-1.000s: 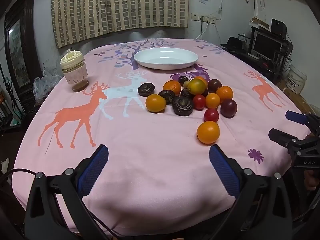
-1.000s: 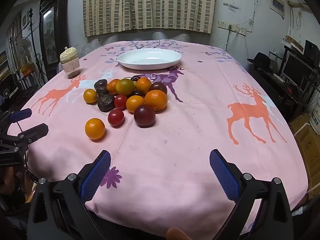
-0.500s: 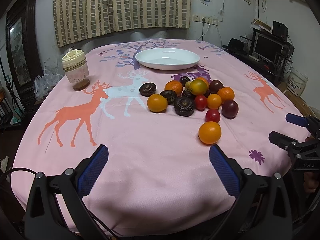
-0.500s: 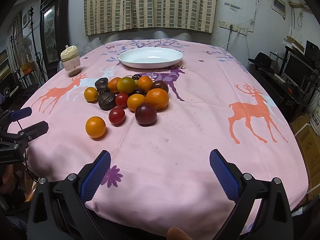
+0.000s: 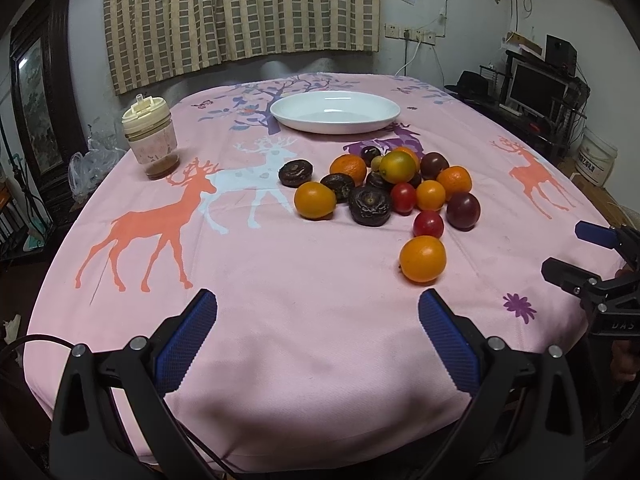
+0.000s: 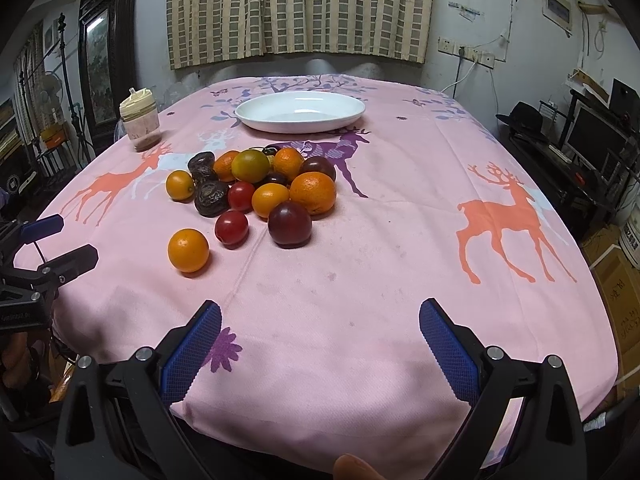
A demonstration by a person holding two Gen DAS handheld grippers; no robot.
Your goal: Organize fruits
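Observation:
A pile of fruits (image 5: 384,184) lies mid-table: oranges, red and dark plums, wrinkled dark fruits, a green-yellow citrus. It also shows in the right wrist view (image 6: 256,184). One orange (image 5: 422,258) sits apart at the near side, also in the right wrist view (image 6: 188,250). An empty white plate (image 5: 335,112) stands behind the pile, also in the right wrist view (image 6: 300,111). My left gripper (image 5: 318,320) is open and empty over the near table edge. My right gripper (image 6: 320,328) is open and empty, to the right of the left one.
A lidded jar (image 5: 149,142) stands at the far left of the pink deer tablecloth (image 5: 160,240). A monitor and shelves (image 5: 540,88) stand to the right of the table. A framed picture (image 5: 36,92) leans at the left wall.
Both grippers have moved slightly forward toward the fruits. The jaws stay open. No fruit has moved.

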